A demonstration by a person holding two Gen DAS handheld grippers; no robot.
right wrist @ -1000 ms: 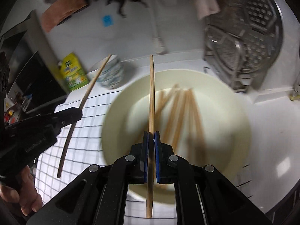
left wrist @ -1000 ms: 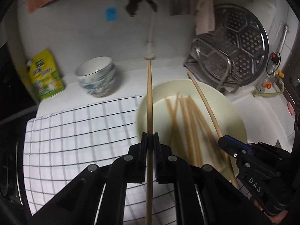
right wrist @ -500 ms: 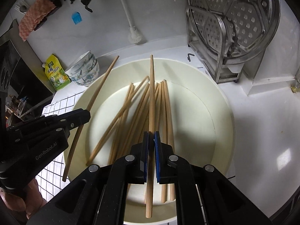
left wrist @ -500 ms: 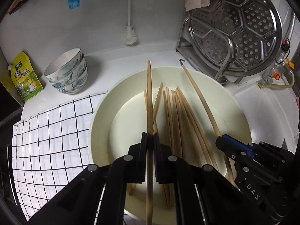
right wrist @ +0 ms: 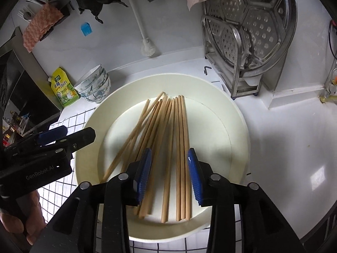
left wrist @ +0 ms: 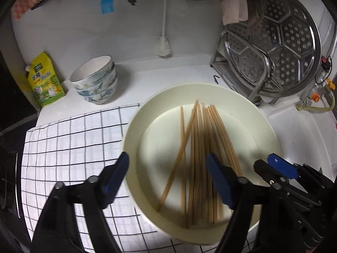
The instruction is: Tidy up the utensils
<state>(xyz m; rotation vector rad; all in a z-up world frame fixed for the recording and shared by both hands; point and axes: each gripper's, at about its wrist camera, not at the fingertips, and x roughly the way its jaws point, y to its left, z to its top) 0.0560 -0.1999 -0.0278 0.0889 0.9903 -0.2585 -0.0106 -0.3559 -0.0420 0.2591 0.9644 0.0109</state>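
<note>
chopsticks [left wrist: 195, 154] blurred — steamer tray [right wrist: 263, 21] cropped

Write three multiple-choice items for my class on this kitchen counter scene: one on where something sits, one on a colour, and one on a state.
1. Where do the stacked patterned bowls stand?
A. inside the cream basin
B. on the counter between the yellow pouch and the basin
C. on the metal rack

2. What colour are the pads on the gripper fingers?
A. red
B. blue
C. white

3. What is the state of the chopsticks?
A. lying loose in the cream basin
B. clamped in the right gripper
C. spread on the checked cloth

Answers:
1 B: the bowls stand beside the yellow pouch, left of the cream basin.
2 B: both the left gripper and the right gripper show blue pads.
3 A: both grippers' jaws are opening, no pad presses a stick, and the checked cloth holds none.
</note>
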